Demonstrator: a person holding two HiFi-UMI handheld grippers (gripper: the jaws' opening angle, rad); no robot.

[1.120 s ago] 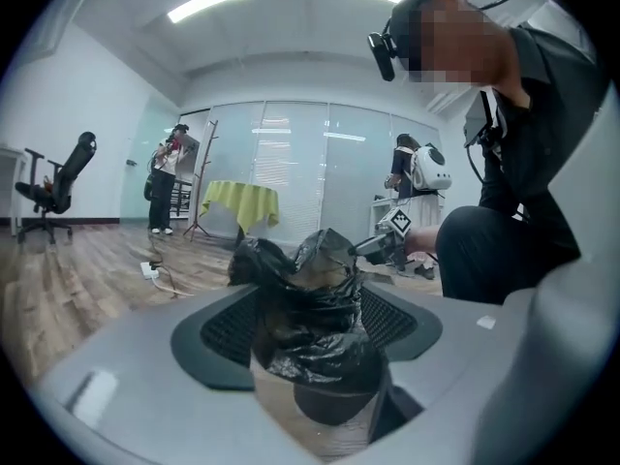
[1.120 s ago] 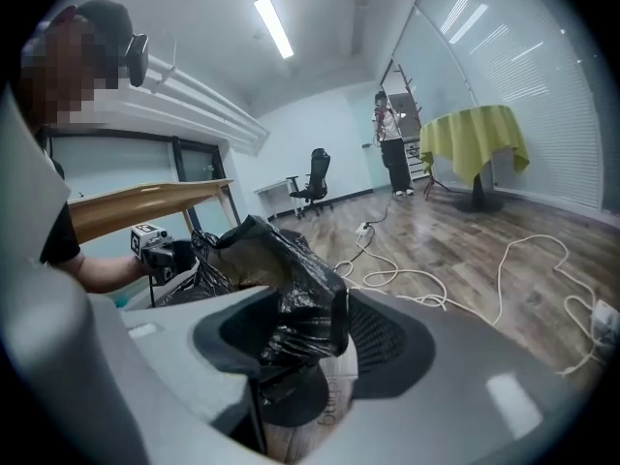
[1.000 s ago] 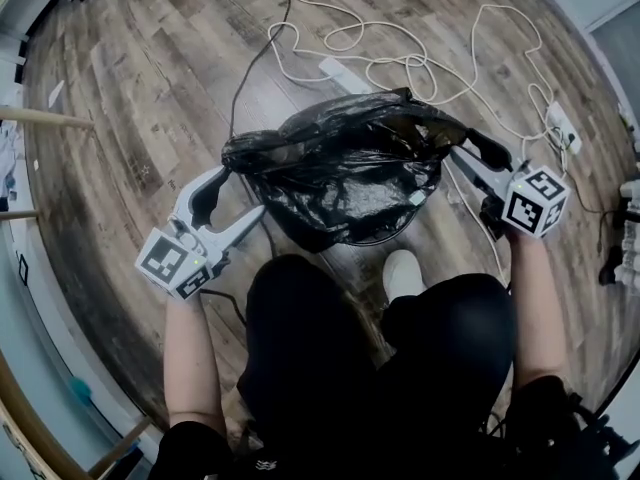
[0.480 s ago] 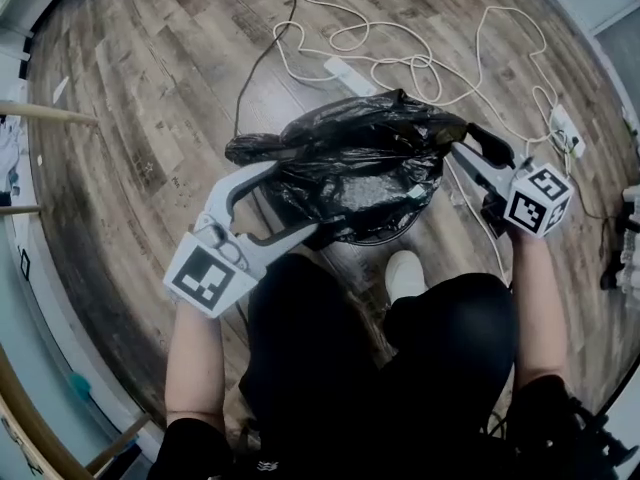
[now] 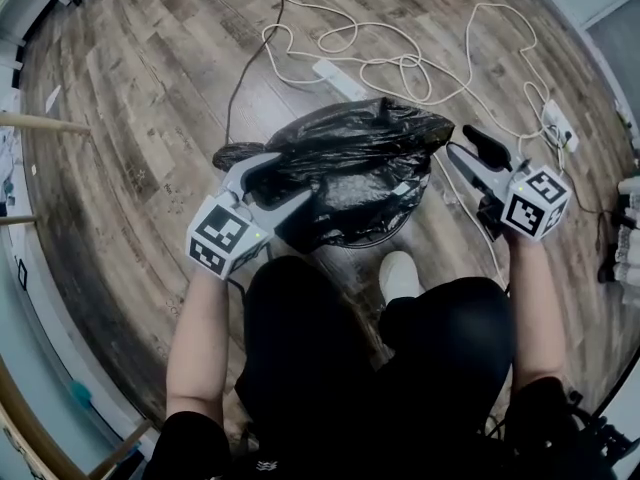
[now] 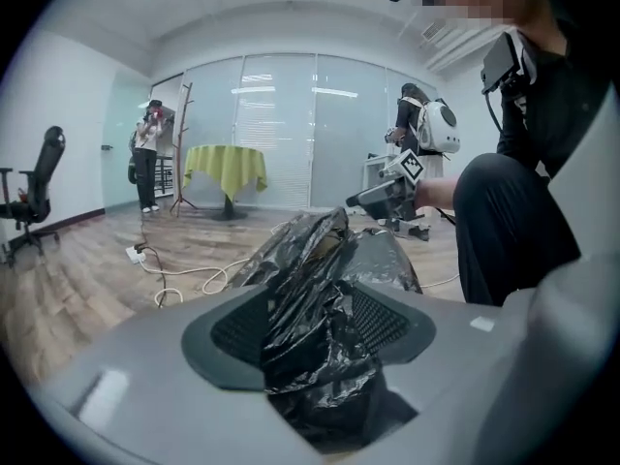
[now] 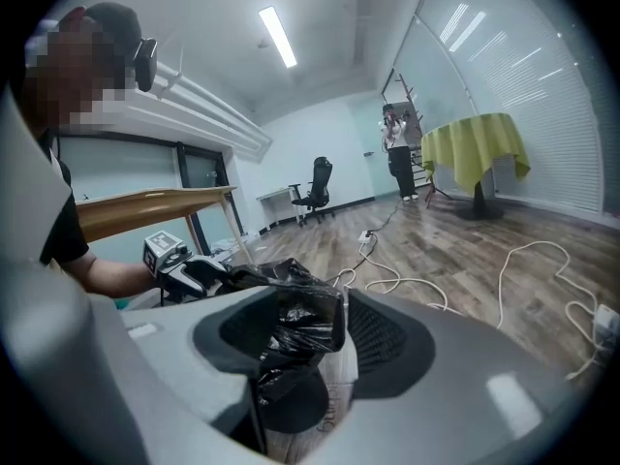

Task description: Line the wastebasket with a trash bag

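Note:
A crumpled black trash bag (image 5: 350, 163) lies draped over the wastebasket, whose dark rim (image 5: 385, 236) shows only at the near side. My left gripper (image 5: 290, 178) sits at the bag's left edge. Its jaws have just been closing, and a bunch of bag film (image 6: 310, 327) stands between its pads without being clearly squeezed. At the bag's right corner, my right gripper (image 5: 457, 140) is shut on a fold of the bag (image 7: 305, 323). The inside of the basket is hidden under the plastic.
White cables and a power strip (image 5: 340, 73) lie on the wooden floor beyond the basket, and another socket block (image 5: 560, 123) lies at the right. The person's white shoe (image 5: 400, 273) is just in front of the basket. Wooden legs (image 5: 40, 121) stand at the left.
My left gripper has swung in from the floor at the left to the bag's left edge, and the film now lies between its jaws. The right gripper has stayed at the bag's right corner.

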